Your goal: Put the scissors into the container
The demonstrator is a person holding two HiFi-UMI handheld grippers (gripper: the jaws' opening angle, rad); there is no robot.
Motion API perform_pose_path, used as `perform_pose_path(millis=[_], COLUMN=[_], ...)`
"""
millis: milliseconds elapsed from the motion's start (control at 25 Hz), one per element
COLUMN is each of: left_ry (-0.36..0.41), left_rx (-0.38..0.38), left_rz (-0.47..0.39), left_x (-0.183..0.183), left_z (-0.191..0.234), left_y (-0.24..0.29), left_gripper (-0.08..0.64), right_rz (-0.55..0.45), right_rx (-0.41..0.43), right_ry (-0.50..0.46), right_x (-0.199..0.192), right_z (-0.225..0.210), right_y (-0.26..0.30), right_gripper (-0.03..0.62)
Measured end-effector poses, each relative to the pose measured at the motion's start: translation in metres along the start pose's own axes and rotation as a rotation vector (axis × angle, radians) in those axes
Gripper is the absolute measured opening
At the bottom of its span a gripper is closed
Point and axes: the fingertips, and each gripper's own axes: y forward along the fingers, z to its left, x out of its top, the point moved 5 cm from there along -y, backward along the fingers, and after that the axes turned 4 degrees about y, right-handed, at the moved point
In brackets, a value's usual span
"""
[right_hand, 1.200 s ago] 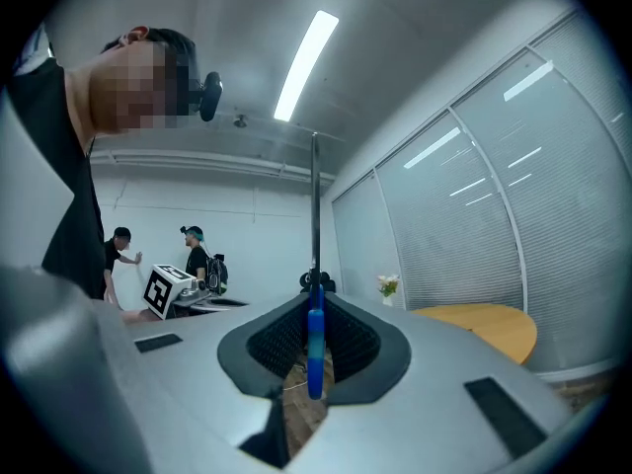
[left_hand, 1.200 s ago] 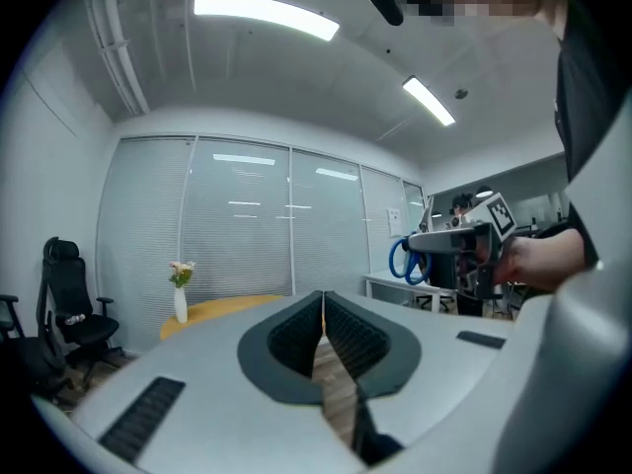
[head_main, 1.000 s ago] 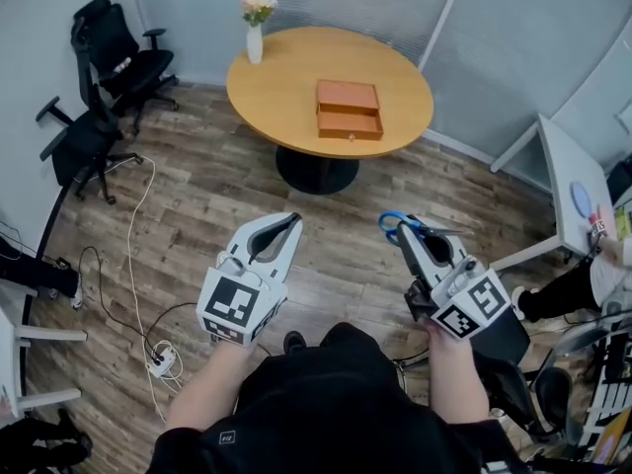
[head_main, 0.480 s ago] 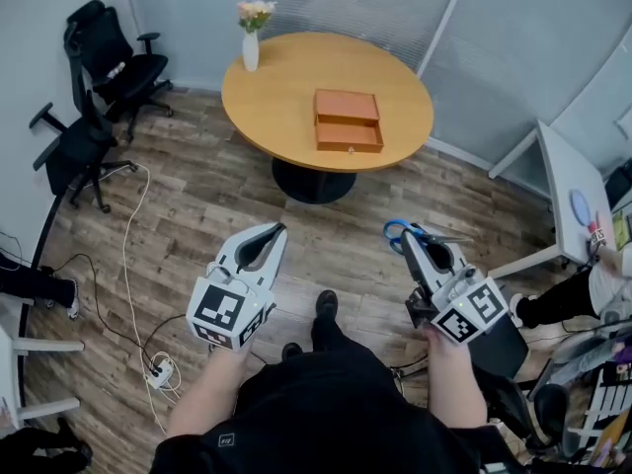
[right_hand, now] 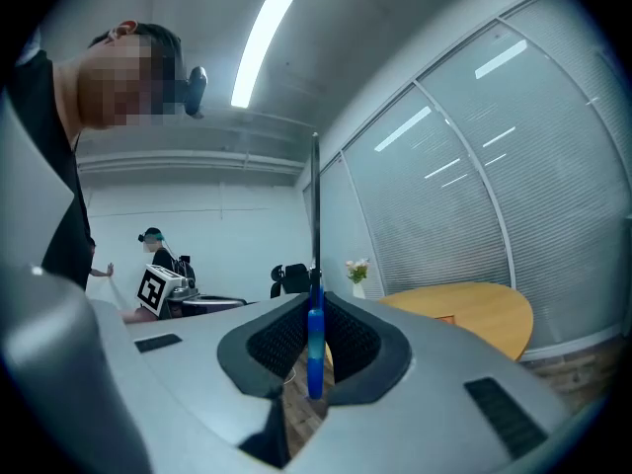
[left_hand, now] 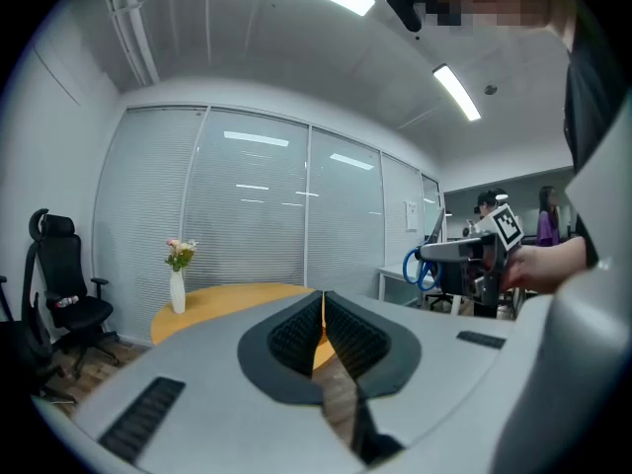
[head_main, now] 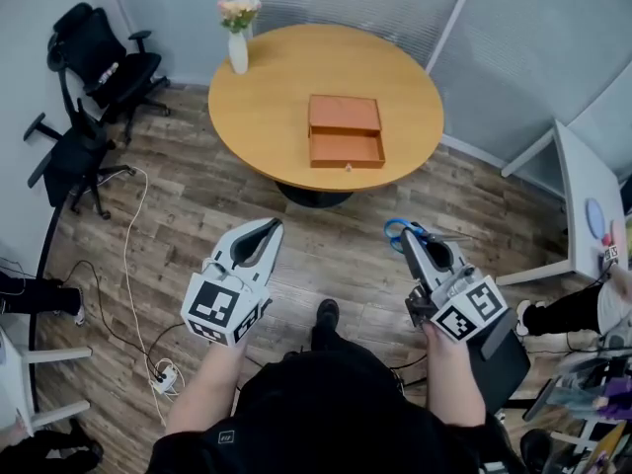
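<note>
My right claw (head_main: 413, 243) grips the scissors (head_main: 399, 229); my left claw (head_main: 269, 231) is closed, empty. I should hold firm until the container (head_main: 345, 132).

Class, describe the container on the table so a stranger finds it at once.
Find the round yellow wooden table. Near its middle sits a flat orange wooden box, its drawer pulled open. Its only neighbour is a tall white flower vase.

The room is viewed from the head, steeply downward, with the round table (head_main: 286, 117) well ahead. Both gripper views are aimed low along their jaws. The table is shared by all three, and the right gripper (left_hand: 430, 253) is caught in the left gripper view.
</note>
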Motion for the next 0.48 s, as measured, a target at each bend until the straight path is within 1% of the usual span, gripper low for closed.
perform_pose_path(millis=[240,360,480], left_ry=[0.002,-0.002,-0.003], left_rx=[0.022,0.041,0.042], left_rz=[0.012,0.007,-0.009], left_x=[0.01,0.014,0.021], left_z=[0.022,0.032,0.039], left_y=[0.06,0.085,0.108], left_gripper=[0.017,0.017,0.017], right_rz=[-0.011,-0.014,-0.003], right_rx=[0.006,0.021,0.031], right_ry=[0.008,-0.002,0.001], right_x=[0.02,0.031,0.035], right_z=[-0.066,-0.091,-0.112], right_y=[0.023,0.033,0.047], right_gripper=[0.058,0.058,0.058])
